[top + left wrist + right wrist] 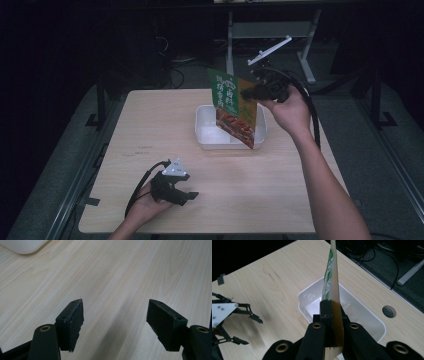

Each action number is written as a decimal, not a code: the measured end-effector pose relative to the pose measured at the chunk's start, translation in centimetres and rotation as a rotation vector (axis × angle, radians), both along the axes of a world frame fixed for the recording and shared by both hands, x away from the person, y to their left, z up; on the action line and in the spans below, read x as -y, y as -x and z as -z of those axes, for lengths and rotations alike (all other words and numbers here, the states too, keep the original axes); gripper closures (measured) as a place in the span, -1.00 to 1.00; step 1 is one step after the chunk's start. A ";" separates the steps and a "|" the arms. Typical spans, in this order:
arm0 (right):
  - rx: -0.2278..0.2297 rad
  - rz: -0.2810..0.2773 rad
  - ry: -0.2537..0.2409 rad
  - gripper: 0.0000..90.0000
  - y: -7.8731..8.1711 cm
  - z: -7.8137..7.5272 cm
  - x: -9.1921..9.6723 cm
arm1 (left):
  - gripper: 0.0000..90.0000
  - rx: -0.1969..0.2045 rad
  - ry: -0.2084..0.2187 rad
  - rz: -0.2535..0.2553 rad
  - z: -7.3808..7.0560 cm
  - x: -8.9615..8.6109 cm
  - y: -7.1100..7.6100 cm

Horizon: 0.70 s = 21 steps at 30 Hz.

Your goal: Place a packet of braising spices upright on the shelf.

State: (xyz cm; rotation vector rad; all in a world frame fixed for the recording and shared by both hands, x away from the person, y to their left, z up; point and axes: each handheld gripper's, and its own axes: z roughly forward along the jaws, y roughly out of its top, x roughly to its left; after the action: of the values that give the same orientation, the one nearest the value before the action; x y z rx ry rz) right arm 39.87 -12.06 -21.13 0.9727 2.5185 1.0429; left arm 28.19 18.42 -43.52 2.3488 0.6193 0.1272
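Left gripper (176,192) sat low on the near-left of the worktop (150,130), my hand resting there, fingers (71,326) spread wide with nothing but bare wood between them; a corner of the white bin showed at the far edge of the left gripper view. It was idle, no part in the carry. Mid-worktop, the white plastic bin (205,135) stood open and looked empty from both the high view and the right gripper view, apart from the pouch's lower corner. The food pouch (235,107), green and orange with a printed dish on it, hung upright on edge over the bin, that corner reaching down past the near right rim; couldn't tell if it touched the bottom. Right gripper (250,93) was up above the bin's right side, fingers (325,312) pressed together on the pouch's side edge, pinching it flat. Status as I judged it: pick done, pouch brought to the bin, placement maybe halfway. Left to do: lower it fully inside, lay it down or let it lean, release the pinch, pull the right hand clear. Risk: a stiff pouch might catch the rim.
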 end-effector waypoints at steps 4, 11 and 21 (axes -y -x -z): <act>0.004 0.009 -0.009 1.00 -0.6 0.4 -0.7 | -0.34 0.001 0.003 -0.003 0.0 -0.1 0.0; 0.028 0.027 0.000 1.00 -1.4 1.0 -2.1 | -0.34 0.003 0.000 -0.001 0.0 -0.1 0.0; 0.032 0.048 -0.020 1.00 -2.4 1.8 -3.7 | -0.34 0.006 0.001 0.000 -0.1 -0.2 0.0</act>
State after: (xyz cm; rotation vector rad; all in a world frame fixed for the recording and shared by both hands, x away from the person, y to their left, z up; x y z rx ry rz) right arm 42.27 -8.40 -22.91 1.0083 2.4517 1.0632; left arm 28.21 18.61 -43.42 2.3469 0.6162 0.1336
